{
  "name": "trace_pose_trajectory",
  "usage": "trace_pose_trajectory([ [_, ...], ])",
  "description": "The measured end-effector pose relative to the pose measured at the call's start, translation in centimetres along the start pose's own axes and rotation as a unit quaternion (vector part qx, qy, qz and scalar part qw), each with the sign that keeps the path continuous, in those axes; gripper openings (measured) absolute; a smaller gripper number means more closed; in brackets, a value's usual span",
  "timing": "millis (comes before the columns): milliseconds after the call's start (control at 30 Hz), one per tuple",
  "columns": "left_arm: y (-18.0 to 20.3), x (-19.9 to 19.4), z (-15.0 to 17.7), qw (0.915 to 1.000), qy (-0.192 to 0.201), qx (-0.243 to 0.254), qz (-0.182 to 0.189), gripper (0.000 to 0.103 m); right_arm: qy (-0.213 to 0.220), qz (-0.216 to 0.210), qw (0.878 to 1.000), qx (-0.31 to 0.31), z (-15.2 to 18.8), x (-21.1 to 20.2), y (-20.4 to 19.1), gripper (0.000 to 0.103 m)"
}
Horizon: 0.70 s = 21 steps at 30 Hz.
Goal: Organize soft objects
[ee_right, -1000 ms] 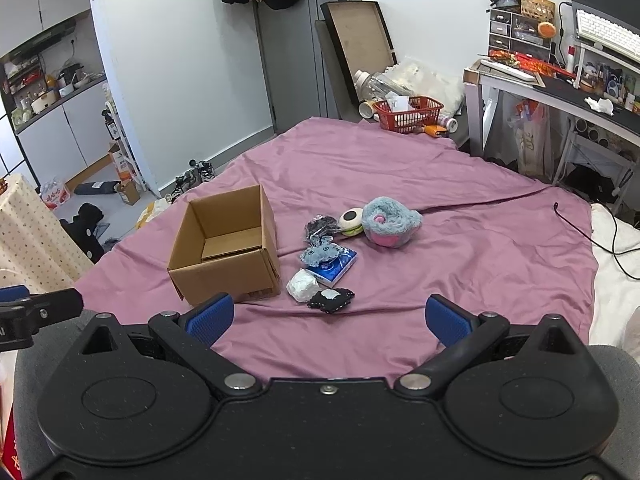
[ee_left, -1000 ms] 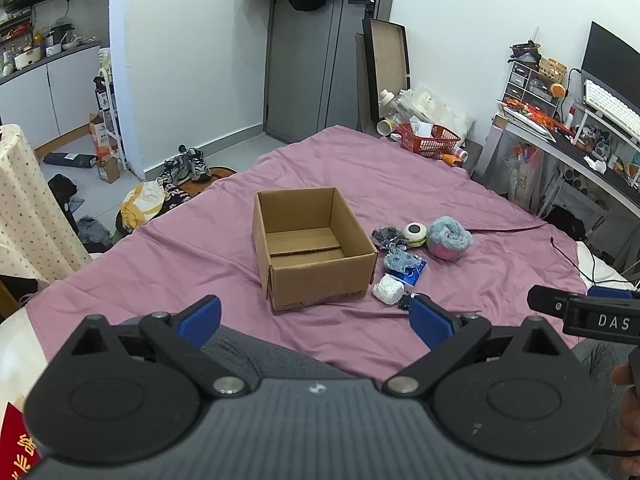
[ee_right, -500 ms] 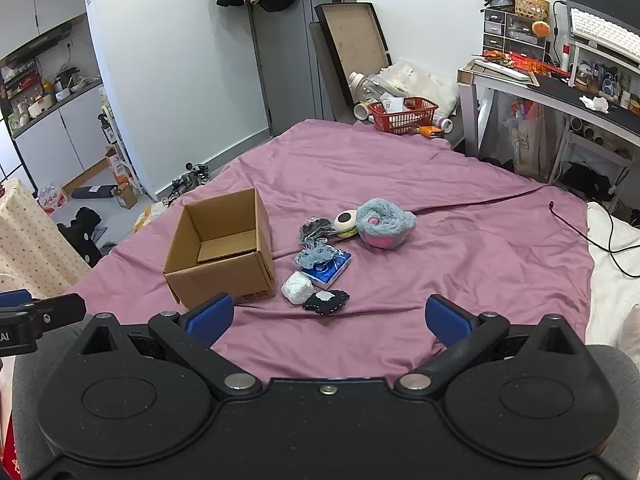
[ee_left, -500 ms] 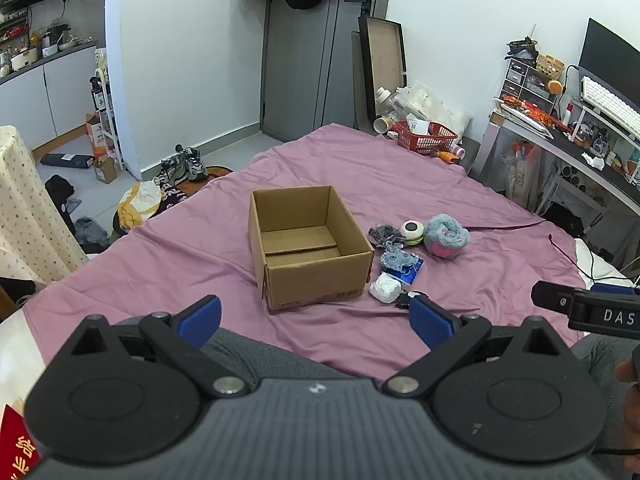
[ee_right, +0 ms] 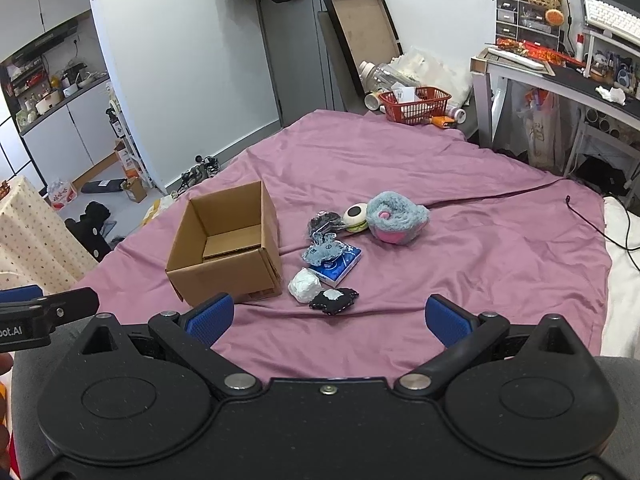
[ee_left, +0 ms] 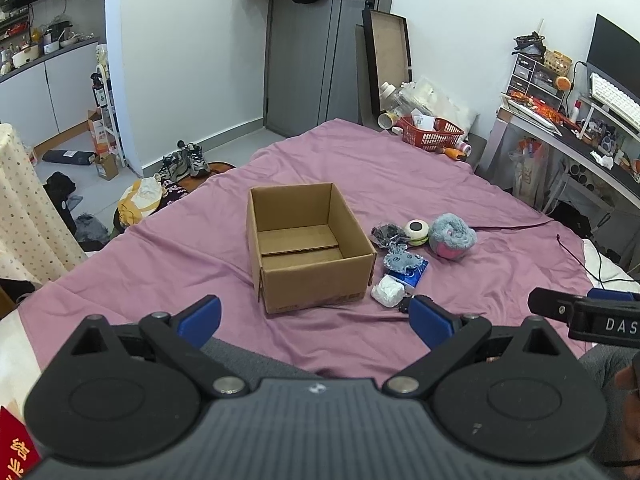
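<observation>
An open, empty cardboard box (ee_left: 308,246) (ee_right: 228,246) stands on the purple bedsheet (ee_left: 400,184). To its right lie several soft things: a grey-and-pink plush (ee_right: 396,218) (ee_left: 452,236), a round white-and-green toy (ee_right: 355,216), a dark crumpled piece (ee_right: 323,222), a grey-blue plush on a blue packet (ee_right: 332,258) (ee_left: 404,264), a white wad (ee_right: 305,286) (ee_left: 387,290) and a black patch (ee_right: 334,300). My left gripper (ee_left: 316,318) and right gripper (ee_right: 328,318) both stand open, held back near the bed's front edge, with nothing between the fingers.
A red basket (ee_right: 414,104) and bottles sit at the bed's far end. A desk (ee_right: 560,76) with a keyboard stands on the right. Shoes and bags (ee_left: 160,188) litter the floor on the left, near a spotted cloth (ee_left: 24,216).
Both views have shifted slightly, and the box and soft things sit a little further off. Both grippers stay open and empty.
</observation>
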<state>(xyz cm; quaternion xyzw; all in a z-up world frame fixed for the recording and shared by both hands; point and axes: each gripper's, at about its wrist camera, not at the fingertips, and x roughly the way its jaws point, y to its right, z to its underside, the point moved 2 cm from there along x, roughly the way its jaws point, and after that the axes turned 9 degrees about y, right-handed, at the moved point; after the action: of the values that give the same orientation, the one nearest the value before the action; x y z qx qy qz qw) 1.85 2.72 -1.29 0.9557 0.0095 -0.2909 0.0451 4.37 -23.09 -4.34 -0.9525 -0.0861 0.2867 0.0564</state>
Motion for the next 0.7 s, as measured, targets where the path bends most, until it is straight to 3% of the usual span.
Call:
trace_pose_trajectory([
  [700, 3.9, 7.9, -0.1, 0.9994, -0.024, -0.025, 0.007, 0.098, -0.056, -0.033, 0.997, 0.04, -1.4, 7.1, 4.9, 0.103],
])
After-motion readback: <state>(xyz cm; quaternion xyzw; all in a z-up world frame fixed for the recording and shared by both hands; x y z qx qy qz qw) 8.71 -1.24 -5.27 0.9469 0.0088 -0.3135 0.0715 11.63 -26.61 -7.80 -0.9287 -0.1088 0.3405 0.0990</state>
